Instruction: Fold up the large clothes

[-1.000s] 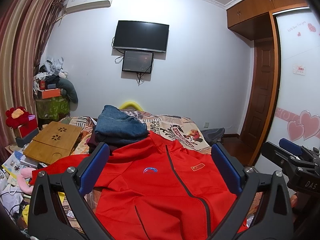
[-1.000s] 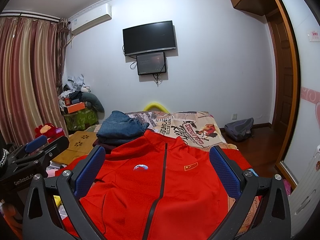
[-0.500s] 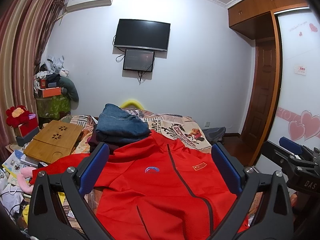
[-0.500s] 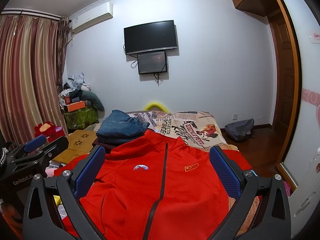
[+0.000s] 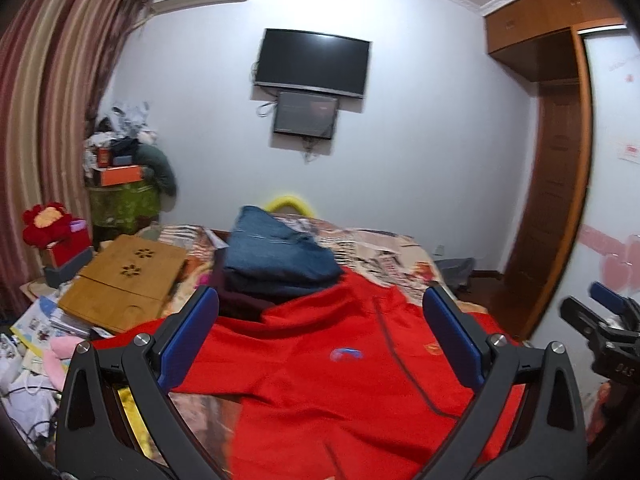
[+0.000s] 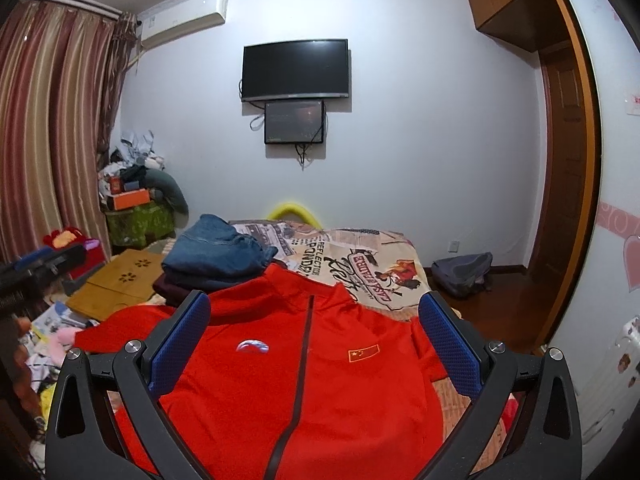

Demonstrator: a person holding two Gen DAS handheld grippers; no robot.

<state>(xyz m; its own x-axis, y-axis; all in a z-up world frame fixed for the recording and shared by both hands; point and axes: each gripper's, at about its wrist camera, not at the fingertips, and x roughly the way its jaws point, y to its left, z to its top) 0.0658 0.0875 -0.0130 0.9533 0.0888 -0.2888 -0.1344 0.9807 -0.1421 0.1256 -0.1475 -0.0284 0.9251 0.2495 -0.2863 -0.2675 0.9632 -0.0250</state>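
Left tool and right tool, both agape.

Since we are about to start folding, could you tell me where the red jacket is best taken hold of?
The red jacket lies flat, front up, collar away from us, its sleeve spread out to the left. I would probably take that sleeve near its end with the open left tool, coming down from above, and fold it inward. The right tool, also open, could pinch the right shoulder.
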